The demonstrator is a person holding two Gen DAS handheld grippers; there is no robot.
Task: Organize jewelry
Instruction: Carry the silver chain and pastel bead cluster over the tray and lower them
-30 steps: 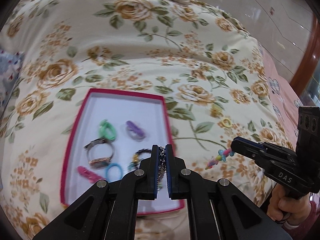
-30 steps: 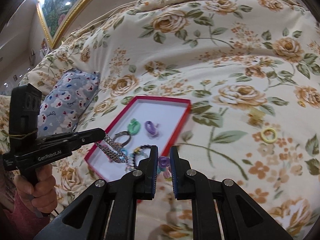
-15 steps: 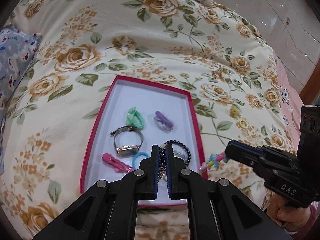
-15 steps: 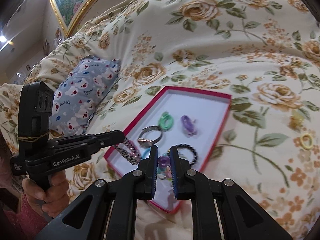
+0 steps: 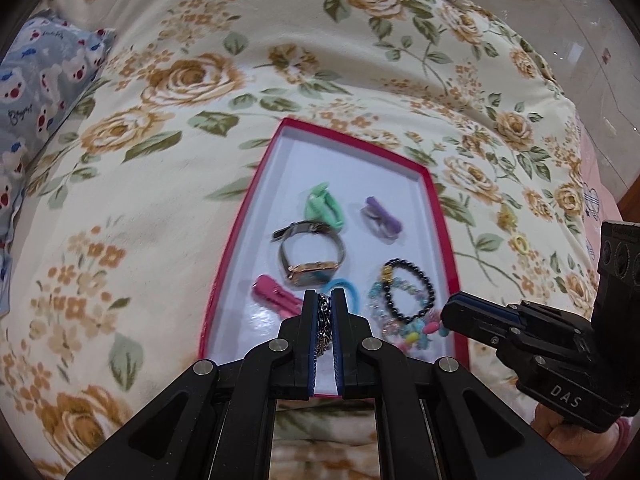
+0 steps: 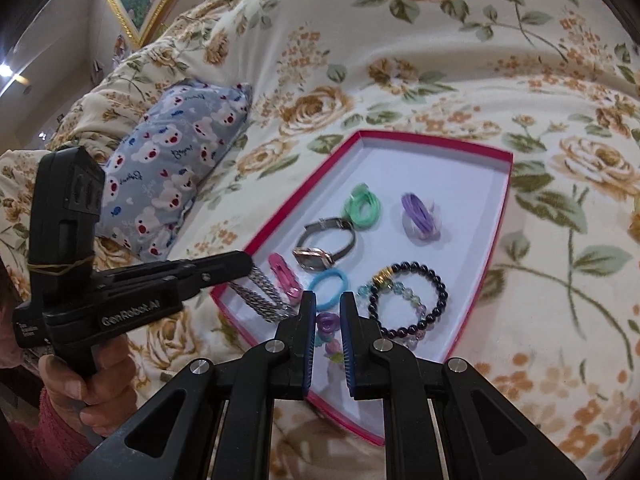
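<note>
A red-rimmed white tray lies on the floral bedspread. It holds a green band, a purple band, a watch, a pink clip, a blue hair tie and a dark bead bracelet. My left gripper is shut on a silver chain that hangs into the tray's near left corner. My right gripper is shut on a colourful bead bracelet over the tray's near edge.
A yellow hair ring lies on the bedspread right of the tray. A grey bear-print pillow sits to the left. Polished floor shows beyond the bed's right edge.
Both grippers have moved in over the tray. The colourful bracelet has come from the bedspread to the tray's near right corner, and the chain now hangs lower, inside the tray.
</note>
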